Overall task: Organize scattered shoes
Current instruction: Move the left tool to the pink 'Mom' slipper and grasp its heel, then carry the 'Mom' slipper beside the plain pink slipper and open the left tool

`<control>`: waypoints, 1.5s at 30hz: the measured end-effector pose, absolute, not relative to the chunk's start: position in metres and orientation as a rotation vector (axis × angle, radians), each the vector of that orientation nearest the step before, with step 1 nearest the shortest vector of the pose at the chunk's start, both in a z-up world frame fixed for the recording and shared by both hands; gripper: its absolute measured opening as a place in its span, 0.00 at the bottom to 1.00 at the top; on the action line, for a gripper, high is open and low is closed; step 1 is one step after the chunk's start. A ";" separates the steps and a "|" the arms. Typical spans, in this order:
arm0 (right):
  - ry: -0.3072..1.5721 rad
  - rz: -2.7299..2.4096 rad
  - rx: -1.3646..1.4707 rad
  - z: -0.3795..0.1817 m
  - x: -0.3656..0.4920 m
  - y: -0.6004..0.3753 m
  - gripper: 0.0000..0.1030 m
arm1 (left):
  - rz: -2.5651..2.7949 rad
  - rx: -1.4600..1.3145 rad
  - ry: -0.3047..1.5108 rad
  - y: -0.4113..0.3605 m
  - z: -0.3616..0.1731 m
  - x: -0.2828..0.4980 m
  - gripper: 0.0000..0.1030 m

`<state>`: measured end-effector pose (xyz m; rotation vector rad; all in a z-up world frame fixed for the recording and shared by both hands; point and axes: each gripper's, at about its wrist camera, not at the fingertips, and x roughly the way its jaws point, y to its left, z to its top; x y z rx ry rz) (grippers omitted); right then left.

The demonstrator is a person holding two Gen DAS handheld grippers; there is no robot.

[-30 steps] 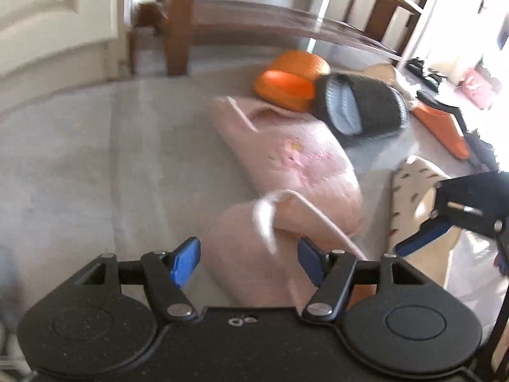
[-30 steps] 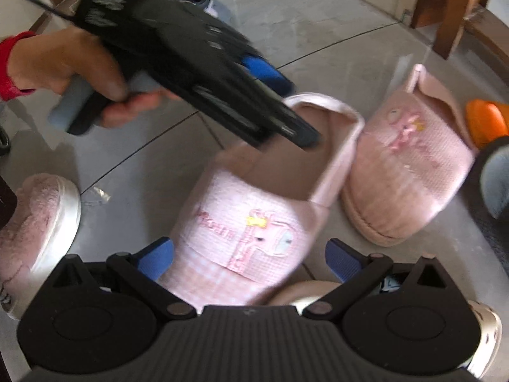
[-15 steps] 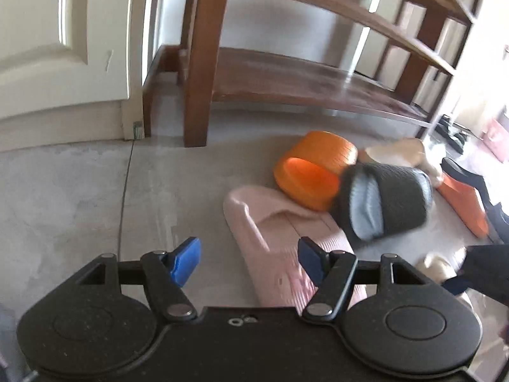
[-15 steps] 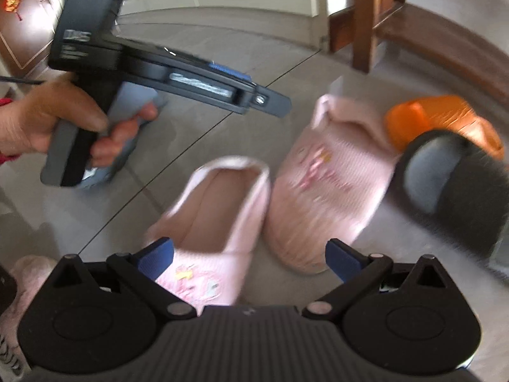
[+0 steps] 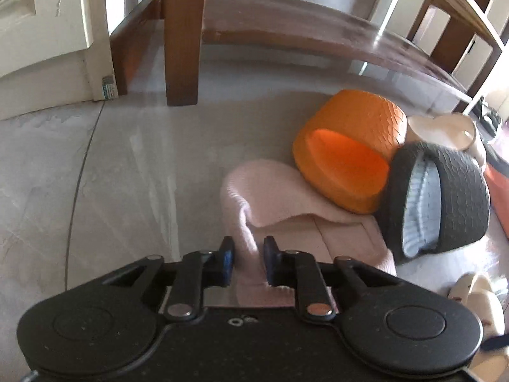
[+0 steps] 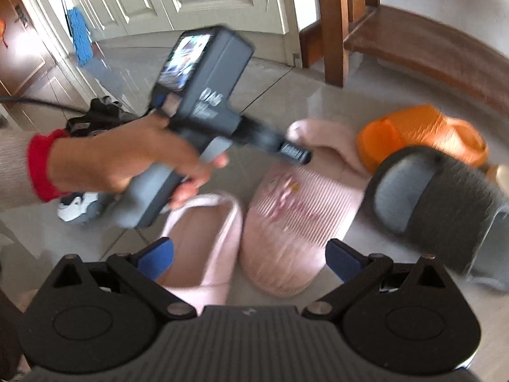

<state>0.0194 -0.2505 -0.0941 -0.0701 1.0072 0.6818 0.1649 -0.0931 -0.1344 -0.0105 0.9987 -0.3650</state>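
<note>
Two pink plush slippers lie side by side on the grey floor. My left gripper (image 5: 248, 264) has its jaws closing tight on the heel rim of the farther pink slipper (image 5: 286, 210); the blue pads pinch the fabric. In the right wrist view a hand holds that left gripper (image 6: 296, 154) at the heel of the same slipper (image 6: 296, 219). My right gripper (image 6: 251, 258) hangs open above the toes of both, the nearer pink slipper (image 6: 203, 238) under its left finger. Nothing sits between its fingers.
An orange slipper (image 5: 350, 146) and a dark grey slipper (image 5: 445, 200) lean against the held slipper. Cream slippers (image 5: 445, 127) lie beyond. The wooden shoe rack (image 5: 181, 31) stands just behind, its low shelf (image 5: 286, 25) bare. A sneaker (image 6: 76, 207) lies left by the doors.
My left gripper moved forward from the nearer pink slipper to the farther one's heel and shut on it. The right gripper pulled back and rolled, staying open.
</note>
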 end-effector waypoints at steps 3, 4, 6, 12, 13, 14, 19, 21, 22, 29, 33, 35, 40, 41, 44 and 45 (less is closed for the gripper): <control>1.005 0.668 -0.071 -0.096 0.016 -0.251 1.00 | -0.376 -0.036 0.889 -0.086 -0.127 0.157 0.04; 1.004 0.660 -0.063 -0.096 0.016 -0.252 1.00 | -0.381 -0.028 0.836 -0.085 -0.122 0.151 0.04; 0.999 0.641 -0.039 -0.095 0.017 -0.255 1.00 | -0.388 -0.042 0.783 -0.081 -0.114 0.144 0.04; 0.956 0.629 -0.039 -0.091 0.018 -0.251 0.99 | -0.389 -0.114 0.679 -0.062 -0.091 0.129 0.04; 0.950 0.634 -0.042 -0.090 0.017 -0.249 0.99 | -0.378 -0.126 0.675 -0.059 -0.088 0.129 0.04; 0.944 0.639 -0.048 -0.090 0.016 -0.247 0.99 | -0.365 -0.139 0.669 -0.054 -0.085 0.128 0.04; 0.938 0.660 -0.067 -0.090 0.009 -0.242 0.99 | -0.313 -0.164 0.645 -0.038 -0.077 0.131 0.03; 0.939 0.663 -0.073 -0.091 0.007 -0.241 0.99 | -0.293 -0.163 0.641 -0.033 -0.074 0.134 0.03; 0.941 0.664 -0.075 -0.092 0.006 -0.241 0.99 | -0.279 -0.163 0.641 -0.030 -0.073 0.136 0.03; 0.929 0.672 -0.095 -0.089 0.000 -0.238 0.99 | -0.181 -0.113 0.645 0.001 -0.069 0.143 0.04; 0.932 0.675 -0.101 -0.091 0.000 -0.236 0.99 | -0.142 -0.044 0.649 0.018 -0.068 0.139 0.04; 0.939 0.681 -0.101 -0.093 0.000 -0.234 0.99 | -0.116 -0.015 0.651 0.029 -0.068 0.136 0.04; 0.949 0.712 -0.112 -0.097 0.002 -0.222 0.99 | -0.052 0.036 0.648 0.058 -0.065 0.128 0.04; 0.951 0.726 -0.116 -0.098 0.002 -0.217 0.99 | -0.041 0.043 0.649 0.063 -0.064 0.125 0.04; 0.954 0.777 -0.130 -0.100 0.002 -0.203 0.99 | -0.025 0.081 0.653 0.072 -0.062 0.115 0.04; 0.955 0.791 -0.135 -0.100 0.001 -0.199 0.99 | -0.027 0.093 0.656 0.074 -0.062 0.111 0.04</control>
